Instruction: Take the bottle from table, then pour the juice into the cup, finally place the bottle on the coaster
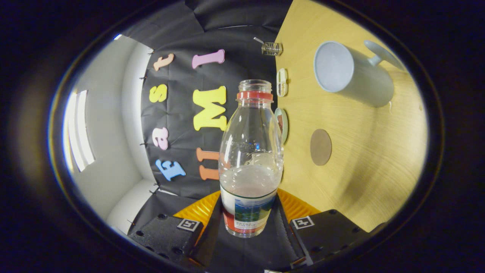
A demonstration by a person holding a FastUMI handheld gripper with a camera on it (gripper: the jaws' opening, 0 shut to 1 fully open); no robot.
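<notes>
- Wooden table (379,163) is filling the right side of the frame, standing on edge, so you're holding the whole rig rolled over sideways.
- The gripper (249,212) is clamping the bottle (250,151) low on its label at centre bottom, with a finger pressing on either side. It's hanging in the air, off the table, with its open mouth pointing to the top of the frame.
- The juice is sitting in the lower part of the bottle, near the fingers.
- This is fitting two stages: either you're swinging in to pour, or you're heading off towards the coaster (320,147) at centre right. I can't tell whether the cup (352,74) at upper right is holding any juice.
- Either way there's no cap on, so I'd be keeping that squeeze firm and rolling slowly.
- Count: one bottle, one cup, one coaster, plus three small bits lining the table's edge just right of the bottle's neck.
</notes>
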